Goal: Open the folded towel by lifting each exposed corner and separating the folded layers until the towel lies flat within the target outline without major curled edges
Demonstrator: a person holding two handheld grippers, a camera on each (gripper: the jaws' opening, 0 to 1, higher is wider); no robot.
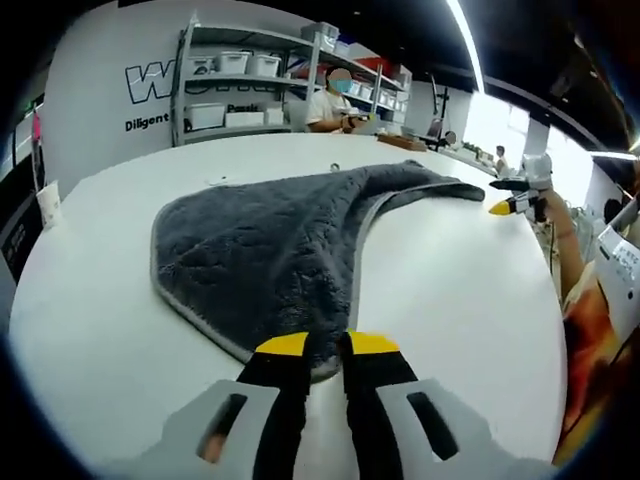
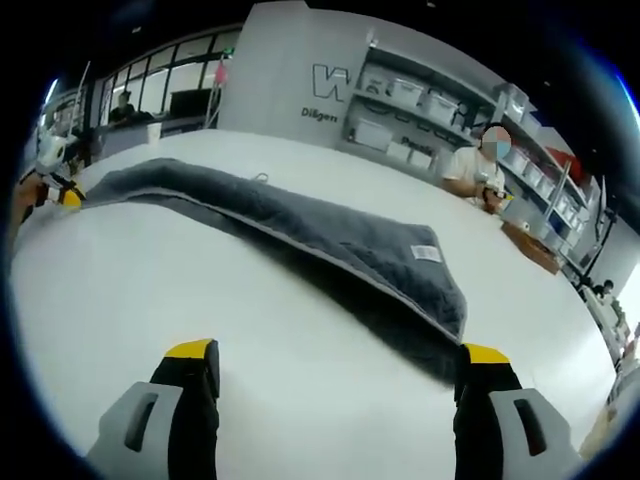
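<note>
Towel [image 1: 290, 250] corner pinched in left claw [image 1: 327, 345]; right claw [image 2: 340, 352] gaping.

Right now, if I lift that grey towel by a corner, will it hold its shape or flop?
Probably flop: the grey towel already drapes in soft folds on the white table. Its plush pile suggests some weight, so it may sag. The left gripper looks shut on its edge, so the pile probably grips well.
</note>
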